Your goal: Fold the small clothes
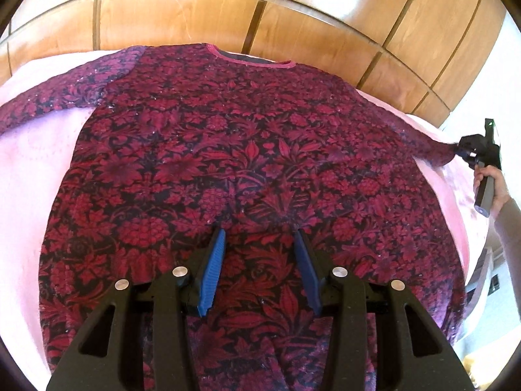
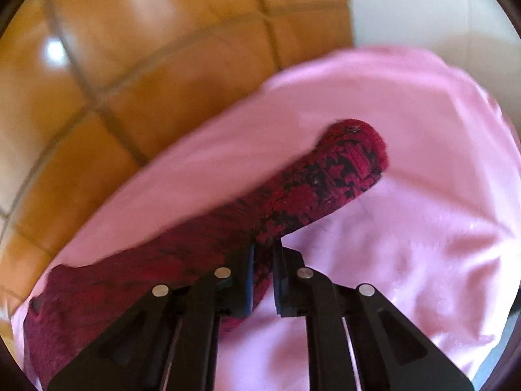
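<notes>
Left wrist view: I'm looking down on a dark red and black floral-patterned knitted sweater (image 1: 247, 176), lying flat and face up on a pale pink bedsheet (image 1: 29, 176). Neckline with its pink rib trim (image 1: 250, 60) is pointing to the far side, hem to the near side. Both sleeves are spreading outward, one to the far left, one to the right. A glossy brown wooden panel wall (image 1: 228, 9) is running behind the sheet's far edge.

I'm holding the left gripper (image 1: 259, 267) over the lower middle of the sweater body, its blue-padded fingers (image 1: 213, 270) standing wide apart with nothing between them. Can't tell whether the tips are touching the knit.

At the right edge of this view, the right gripper (image 1: 462, 150) is sitting at the end of the right sleeve, with my hand (image 1: 488, 182) wrapping its handle.

Right wrist view, somewhat blurred: the right gripper (image 2: 263, 254) is clamping on the right sleeve (image 2: 312, 189), fingers nearly together with a fold of knit pinched between them. The sleeve's cuff end (image 2: 358, 143) is extending beyond the fingertips, toward the far side, over the pink sheet (image 2: 407, 228). Wooden panels (image 2: 130, 81) are filling the upper left.
</notes>
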### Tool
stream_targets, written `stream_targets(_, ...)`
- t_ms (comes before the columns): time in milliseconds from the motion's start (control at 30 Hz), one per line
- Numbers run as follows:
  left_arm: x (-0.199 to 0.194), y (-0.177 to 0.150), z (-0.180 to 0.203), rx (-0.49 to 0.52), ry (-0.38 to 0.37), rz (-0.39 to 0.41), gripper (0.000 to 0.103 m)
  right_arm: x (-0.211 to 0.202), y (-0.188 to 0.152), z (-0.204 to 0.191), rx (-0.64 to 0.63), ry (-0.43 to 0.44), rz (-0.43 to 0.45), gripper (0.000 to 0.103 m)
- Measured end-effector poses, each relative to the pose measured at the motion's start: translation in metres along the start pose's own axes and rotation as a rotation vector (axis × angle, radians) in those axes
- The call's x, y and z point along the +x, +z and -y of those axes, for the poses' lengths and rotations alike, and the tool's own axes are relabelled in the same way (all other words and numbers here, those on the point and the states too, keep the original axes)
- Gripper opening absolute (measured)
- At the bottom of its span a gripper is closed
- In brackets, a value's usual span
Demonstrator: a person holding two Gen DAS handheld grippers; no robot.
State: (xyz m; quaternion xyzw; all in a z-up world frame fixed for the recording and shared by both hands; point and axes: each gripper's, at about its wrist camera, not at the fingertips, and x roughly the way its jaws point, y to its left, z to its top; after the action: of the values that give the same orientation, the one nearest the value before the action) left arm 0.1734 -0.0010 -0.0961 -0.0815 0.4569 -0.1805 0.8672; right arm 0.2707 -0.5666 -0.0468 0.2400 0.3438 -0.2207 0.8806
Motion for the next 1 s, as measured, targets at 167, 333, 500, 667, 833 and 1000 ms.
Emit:
stream_targets(167,-0.012,0.004,-0.012,-0.068,-0.031,0.012,0.043,-0.032,-0.007,-0.073,-0.156,0.131,0.03,0.008)
stream_targets(333,-0.028,0.01,-0.028,-0.136,-0.052,0.048,0.057,-0.039,-0.049,-0.175,-0.352,0.255,-0.021,0.008)
stream_targets(500,-0.038,0.021,-0.048,-0.21,-0.078,0.064,0.057,-0.032,-0.116,-0.268,-0.518,0.368,-0.127,0.008)
stream_targets(667,-0.042,0.035,-0.063,-0.257,-0.108,0.082,0.057,-0.02,-0.193,-0.347,-0.692,0.42,-0.245,0.008)
stream_targets(833,-0.04,0.058,-0.074,-0.296,-0.139,0.092,0.057,-0.017,-0.231,-0.37,-0.785,0.421,-0.257,0.022)
stream_targets(1000,-0.028,0.089,-0.076,-0.317,-0.168,0.095,0.057,-0.047,-0.222,-0.339,-0.768,0.523,-0.232,0.059)
